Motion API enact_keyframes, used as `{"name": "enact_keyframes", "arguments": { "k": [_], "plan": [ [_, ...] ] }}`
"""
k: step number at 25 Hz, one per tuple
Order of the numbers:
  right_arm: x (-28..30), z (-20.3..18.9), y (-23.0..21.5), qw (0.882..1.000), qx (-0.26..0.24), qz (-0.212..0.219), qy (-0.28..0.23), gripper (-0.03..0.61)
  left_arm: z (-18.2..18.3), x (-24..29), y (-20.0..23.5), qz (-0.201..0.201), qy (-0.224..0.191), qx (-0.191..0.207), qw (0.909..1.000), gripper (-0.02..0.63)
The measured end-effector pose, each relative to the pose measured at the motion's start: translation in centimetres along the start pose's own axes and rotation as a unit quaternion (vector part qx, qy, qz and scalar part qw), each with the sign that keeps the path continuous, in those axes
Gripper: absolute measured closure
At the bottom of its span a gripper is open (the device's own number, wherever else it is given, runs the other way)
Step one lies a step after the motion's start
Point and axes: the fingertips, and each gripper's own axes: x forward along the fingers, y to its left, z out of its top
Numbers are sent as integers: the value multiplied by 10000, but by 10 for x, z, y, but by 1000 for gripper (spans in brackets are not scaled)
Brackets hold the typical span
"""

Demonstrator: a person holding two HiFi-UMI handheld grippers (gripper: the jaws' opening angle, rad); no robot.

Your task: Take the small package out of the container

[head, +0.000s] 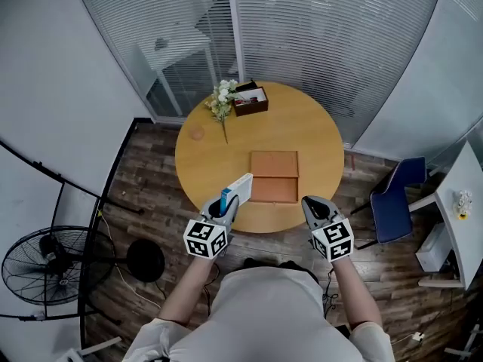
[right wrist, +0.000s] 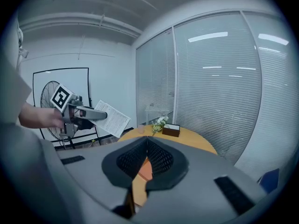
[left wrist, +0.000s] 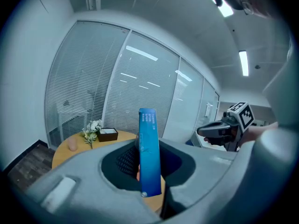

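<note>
Left gripper [head: 224,208] at near edge of table [head: 317,138]. Fingers [left wrist: 125,161] clenched on package [head: 237,189]. Package held clear of table top, out of container [head: 274,176] and just beside it. Container lies flat at table centre. Right gripper [head: 315,208] also at table near edge, fingers [right wrist: 161,158] pressed together, nothing between. Flowers [head: 221,99] and dark box [head: 250,101] at table far side.
</note>
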Motion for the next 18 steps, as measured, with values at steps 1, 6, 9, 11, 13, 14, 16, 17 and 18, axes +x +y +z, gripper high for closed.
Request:
{"name": "enact_keyframes", "arguments": {
  "k": [1, 6, 9, 11, 13, 14, 16, 17, 18],
  "plan": [
    [-4, 3, -5, 10000, 16, -4, -52, 575, 5, -3, -2, 60, -49, 25, 10000, 545],
    [-30, 22, -30, 9994, 18, -8, -336, 575, 31, -13, -14, 402, -322, 208, 9985, 545],
    [-40, 33, -50, 9986, 7, -103, -515, 575, 47, -14, -20, 584, -510, 363, 9963, 545],
    [-47, 38, -62, 9978, 60, -182, -630, 575, 54, -16, -22, 687, -599, 387, 9951, 546],
    [-54, 42, -69, 9971, 95, -242, -718, 575, 58, -19, -24, 774, -674, 353, 9941, 546],
    [-56, 44, -72, 9967, 88, -268, -756, 575, 61, -20, -24, 816, -714, 345, 9935, 546],
    [-59, 47, -76, 9962, 51, -305, -819, 575, 65, -22, -23, 901, -778, 358, 9922, 546],
    [-59, 48, -78, 9960, 41, -318, -838, 575, 66, -23, -23, 944, -796, 365, 9917, 546],
    [-60, 48, -80, 9958, 42, -331, -850, 575, 67, -24, -22, 980, -804, 365, 9913, 546]
  ]
}}
